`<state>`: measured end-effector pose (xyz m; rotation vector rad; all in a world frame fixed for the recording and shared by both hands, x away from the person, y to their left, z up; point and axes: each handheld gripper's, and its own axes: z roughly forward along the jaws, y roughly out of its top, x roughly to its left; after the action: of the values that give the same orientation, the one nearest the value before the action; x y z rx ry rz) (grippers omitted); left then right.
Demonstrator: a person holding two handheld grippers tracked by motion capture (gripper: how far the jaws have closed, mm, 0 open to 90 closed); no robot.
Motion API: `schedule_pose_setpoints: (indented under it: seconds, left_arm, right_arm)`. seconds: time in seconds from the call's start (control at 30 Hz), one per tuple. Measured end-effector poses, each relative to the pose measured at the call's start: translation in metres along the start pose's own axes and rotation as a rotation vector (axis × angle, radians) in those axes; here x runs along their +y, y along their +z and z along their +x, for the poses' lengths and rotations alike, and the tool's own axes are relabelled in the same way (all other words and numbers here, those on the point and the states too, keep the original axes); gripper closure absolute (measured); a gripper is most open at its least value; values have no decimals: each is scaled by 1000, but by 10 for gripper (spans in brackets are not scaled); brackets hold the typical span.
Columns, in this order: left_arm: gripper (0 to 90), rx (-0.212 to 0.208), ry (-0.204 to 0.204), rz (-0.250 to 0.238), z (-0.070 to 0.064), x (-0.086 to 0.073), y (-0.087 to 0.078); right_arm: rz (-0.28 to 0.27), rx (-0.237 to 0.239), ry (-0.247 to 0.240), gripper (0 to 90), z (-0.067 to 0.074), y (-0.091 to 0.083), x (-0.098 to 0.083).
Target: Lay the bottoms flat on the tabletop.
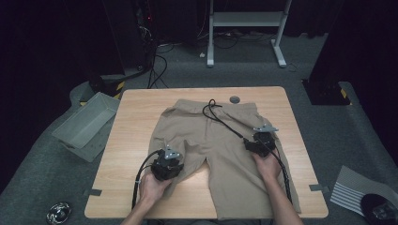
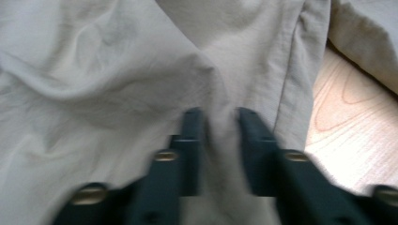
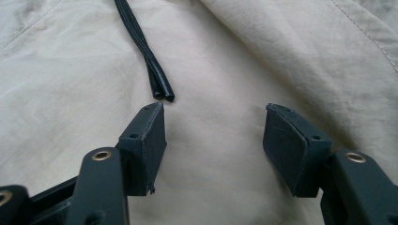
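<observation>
Shorts, khaki woven cloth (image 1: 220, 140), lie flat across the middle of the pale wooden worktop (image 1: 131, 117), waistband far, leg openings toward the person. Black drawstring cord (image 1: 220, 119) trails down from the waistband onto the right-hand leg.

Left gripper (image 2: 218, 117): jaws drawn near together, a raised fold of the khaki cloth between them, by the hem of the left-hand leg. Picture blurred; whether the pads truly press the fold I cannot tell. Right gripper (image 3: 213, 124): jaws spread wide, resting over flat cloth, holding nothing, the two cord tips just beyond one jaw.

Handling, as a judgement: light, limp, no stiffness; it will sag and drag rather than lift whole. Best taken at a hem, seam or waistband, where doubled cloth gives bite. A pinch on single cloth may slip out.

Views compared: high view gives the whole layout, both hands, a grey plastic bin (image 1: 87, 124) off the left edge. Left gripper view gives the creased fold and bare wood beside the hem. Right gripper view gives the paired cord tips (image 3: 162, 93) and the stitched seam.
</observation>
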<state>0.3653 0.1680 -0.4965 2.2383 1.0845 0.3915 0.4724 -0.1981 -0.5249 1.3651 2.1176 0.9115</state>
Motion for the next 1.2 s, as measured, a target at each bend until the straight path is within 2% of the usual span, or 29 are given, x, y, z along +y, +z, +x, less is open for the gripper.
schedule_pose_setpoints:
  seconds: [0.1,0.27,0.47,0.5,0.57,0.6,0.77,0.8,0.9,0.93,1.07,1.2]
  left_arm:
    - [882,7,4,-12,6,4,-3]
    - [888,46,-11,-36,23,11,-11]
    - [885,80,-63,-39,50,16,-11]
    - [882,107,-64,-33,55,16,-9]
    - [869,131,-74,-11,64,16,-4]
    - [860,140,-83,-11,67,16,-1]
    - [831,170,-113,60,87,12,21]
    - [816,175,-119,51,89,13,23]
    - [725,220,-112,59,88,19,23]
    - [661,224,-109,51,85,20,20]
    - [483,185,-100,13,69,19,0]
    - [422,143,-93,-17,48,6,-17]
  right_arm:
    - [0,0,-2,393,0,0,0]
    - [1,-1,1,392,0,0,0]
    - [1,0,0,392,0,0,0]
    - [1,1,0,392,0,0,0]
    - [1,1,0,392,0,0,0]
    - [0,1,1,392,0,0,0]
    - [1,1,0,392,0,0,0]
    - [1,1,0,393,0,0,0]
    - [1,1,1,392,0,0,0]
    - [1,1,1,392,0,0,0]
    - [1,1,0,392,0,0,0]
    - [1,2,0,392,0,0,0]
